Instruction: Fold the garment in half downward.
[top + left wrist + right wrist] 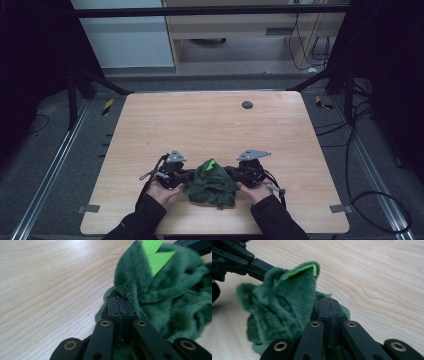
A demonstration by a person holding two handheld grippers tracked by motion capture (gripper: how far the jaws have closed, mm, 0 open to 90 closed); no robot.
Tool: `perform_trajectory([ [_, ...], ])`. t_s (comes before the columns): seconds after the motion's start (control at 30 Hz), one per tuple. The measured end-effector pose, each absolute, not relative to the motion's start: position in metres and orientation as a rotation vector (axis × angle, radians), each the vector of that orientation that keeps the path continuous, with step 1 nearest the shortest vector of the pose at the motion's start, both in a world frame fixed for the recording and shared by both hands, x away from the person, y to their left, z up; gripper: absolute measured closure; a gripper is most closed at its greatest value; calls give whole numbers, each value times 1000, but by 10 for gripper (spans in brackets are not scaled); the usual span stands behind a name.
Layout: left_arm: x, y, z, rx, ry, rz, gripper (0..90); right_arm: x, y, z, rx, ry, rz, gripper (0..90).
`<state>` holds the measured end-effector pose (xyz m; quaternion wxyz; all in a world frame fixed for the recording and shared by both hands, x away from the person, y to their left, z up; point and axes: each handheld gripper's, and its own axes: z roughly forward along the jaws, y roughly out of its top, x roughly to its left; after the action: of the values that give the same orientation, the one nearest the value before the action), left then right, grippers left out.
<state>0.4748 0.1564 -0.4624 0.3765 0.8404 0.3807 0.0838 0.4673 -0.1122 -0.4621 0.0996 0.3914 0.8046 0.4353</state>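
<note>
Bunched between your two grippers sits the dark green plush fabric piece with a bright green felt patch (211, 182), crumpled into a loose mound on the light wooden table (215, 125), near its front edge. The felt patch (156, 255) rides at the top of the mound, on the side away from you.

Your left gripper (186, 176) comes at the plush from its left flank. In the left gripper view its two black jaws are pressed flat together, pad to pad, with the green pile (160, 290) lying against their right side and a little fabric under them. You cannot tell from the pictures whether any cloth is pinched in the seam.

Your right gripper (231, 173) meets the mound from the opposite flank. Its jaws likewise stand together with no gap, the plush (279, 305) heaped to their left and touching them. Beyond the fabric, the left gripper's black linkage (234, 260) shows just behind the mound.

Further out, a small dark round plug (247, 105) sits near the table's far edge, well apart from both grippers.
</note>
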Motion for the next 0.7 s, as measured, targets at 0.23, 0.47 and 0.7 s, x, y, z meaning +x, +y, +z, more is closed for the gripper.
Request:
perform_trajectory([
  [0.23,468,153,-458,2135,918,186,899,465,-108,-462,1137,2397,1323,900],
  [0.47,453,154,-450,2121,846,159,899,453,-110,-458,1096,2417,1383,900],
  [0.7,434,155,-450,2143,831,142,899,439,-113,-456,1078,2429,1400,900],
])
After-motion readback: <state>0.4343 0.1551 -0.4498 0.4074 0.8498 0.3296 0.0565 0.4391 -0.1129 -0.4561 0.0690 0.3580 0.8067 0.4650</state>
